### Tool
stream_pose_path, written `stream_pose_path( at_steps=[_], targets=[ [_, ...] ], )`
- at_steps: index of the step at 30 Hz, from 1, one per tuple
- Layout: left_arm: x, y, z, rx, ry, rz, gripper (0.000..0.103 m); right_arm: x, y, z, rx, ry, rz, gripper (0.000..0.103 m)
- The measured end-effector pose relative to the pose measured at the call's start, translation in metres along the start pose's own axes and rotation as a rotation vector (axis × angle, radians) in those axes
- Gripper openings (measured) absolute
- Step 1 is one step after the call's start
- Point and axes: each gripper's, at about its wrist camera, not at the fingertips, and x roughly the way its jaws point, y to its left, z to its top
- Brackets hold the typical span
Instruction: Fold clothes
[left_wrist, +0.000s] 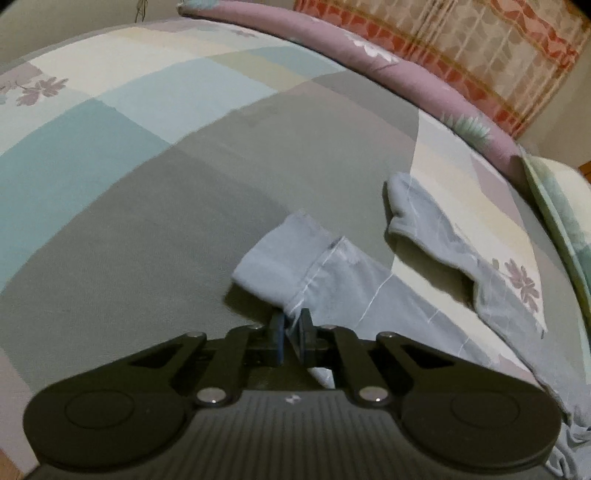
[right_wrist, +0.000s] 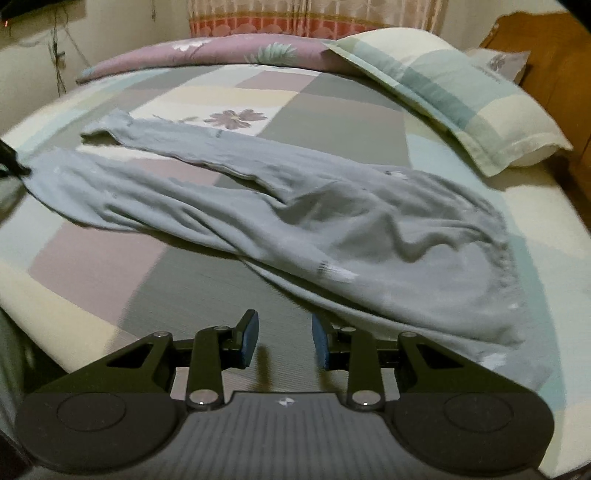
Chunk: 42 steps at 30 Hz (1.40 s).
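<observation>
Trousers, pale blue-grey, lie spread across the patchwork bedsheet, legs running off to my left and the gathered waist bunched near my right side, below the pillow. My left gripper is pinched tight on the cuff of the nearer leg; a thin ridge of fabric stands up between the pads, so I judge the hold real but shallow. The other leg end lies a little beyond it, apart, not caught. My right gripper hangs partly open over bare sheet just short of the waistband edge, with nothing between its fingers.

I read the step as getting both ends in hand before the first fold. To do it well, I want the right jaws slid under the waist hem and closed on both layers, not just the top one, or the cloth will peel apart when lifted. Then I should raise both hands together and keep the leg taut, so the shallow left pinch is not dragged sideways. Wrinkles at the waist will need smoothing, I expect.
</observation>
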Motion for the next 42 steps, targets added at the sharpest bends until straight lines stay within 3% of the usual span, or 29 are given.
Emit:
stream_pose_path(
  at_steps=[3, 8, 11, 14, 18, 20, 31, 42],
  targets=[
    [-0.019, 0.002, 0.002, 0.016, -0.003, -0.016, 0.005, 0.004, -0.002, -0.002, -0.095, 0.003, -0.022, 0.035],
    [-0.025, 0.006, -0.002, 0.031, 0.022, -0.008, 0.005, 0.018, 0.017, -0.002, -0.405, -0.021, -0.059, 0.034],
    [-0.022, 0.007, -0.004, 0.025, 0.034, -0.003, 0.005, 0.032, 0.029, -0.003, -0.568, 0.000, -0.070, 0.022],
    [-0.018, 0.006, -0.004, 0.023, 0.044, 0.001, 0.005, 0.045, 0.031, -0.002, -0.667, 0.016, -0.089, 0.019],
    [-0.015, 0.009, -0.003, 0.018, 0.062, -0.001, 0.005, 0.053, 0.022, 0.005, -0.703, 0.024, -0.112, 0.017],
    [-0.016, 0.011, -0.004, 0.010, 0.059, -0.002, 0.005, 0.054, 0.020, 0.005, -0.713, 0.044, -0.093, 0.002],
    [-0.044, 0.016, 0.001, 0.013, -0.002, -0.009, 0.005, -0.001, 0.013, 0.006, -0.625, 0.042, 0.020, 0.002],
    [-0.075, 0.033, -0.012, -0.004, -0.022, -0.006, 0.005, -0.023, 0.011, -0.015, -0.590, 0.087, 0.108, 0.002]
  ],
)
